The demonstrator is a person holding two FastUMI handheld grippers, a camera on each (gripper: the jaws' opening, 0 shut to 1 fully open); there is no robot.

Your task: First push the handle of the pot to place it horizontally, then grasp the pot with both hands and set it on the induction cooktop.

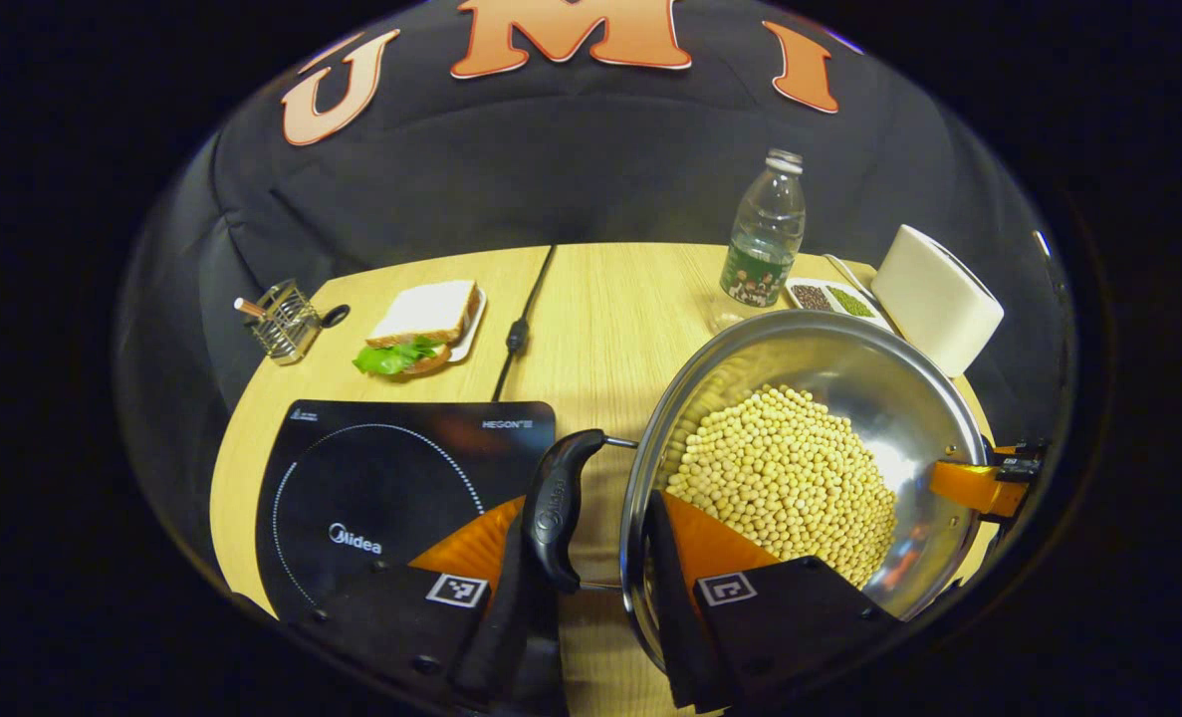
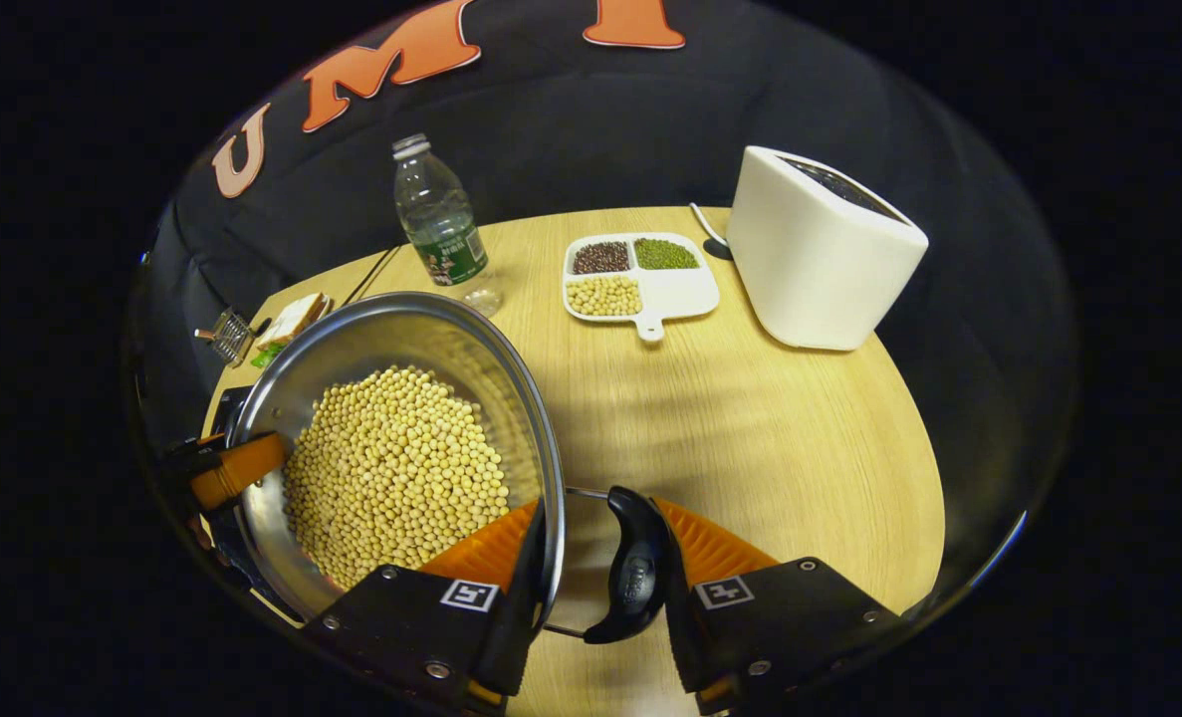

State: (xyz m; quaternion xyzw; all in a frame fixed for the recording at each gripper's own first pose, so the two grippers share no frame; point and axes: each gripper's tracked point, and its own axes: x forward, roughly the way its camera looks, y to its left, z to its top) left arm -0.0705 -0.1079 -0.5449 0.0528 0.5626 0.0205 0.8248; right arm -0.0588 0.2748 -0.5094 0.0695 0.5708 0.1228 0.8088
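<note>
A steel pot [image 1: 854, 373] full of soybeans [image 1: 785, 478] sits right of the black induction cooktop [image 1: 391, 488] on the wooden table. My left gripper [image 1: 595, 523] is shut across the pot's left side, one finger outside the black handle [image 1: 556, 508] and the other inside the pot wall. In the right gripper view, my right gripper [image 2: 600, 533] clamps the opposite black handle [image 2: 635, 568] and rim of the pot [image 2: 401, 324] the same way. Each view shows the other gripper on the far rim: the right gripper [image 1: 979, 485] and the left gripper [image 2: 232, 468]. Both handles lie level.
A water bottle [image 2: 438, 224], a white divided dish of grains [image 2: 665, 294] and a white appliance [image 2: 820, 249] stand behind the pot. A sandwich plate [image 1: 421, 324], a wire holder [image 1: 287, 319] and a power cord [image 1: 526, 319] lie beyond the cooktop.
</note>
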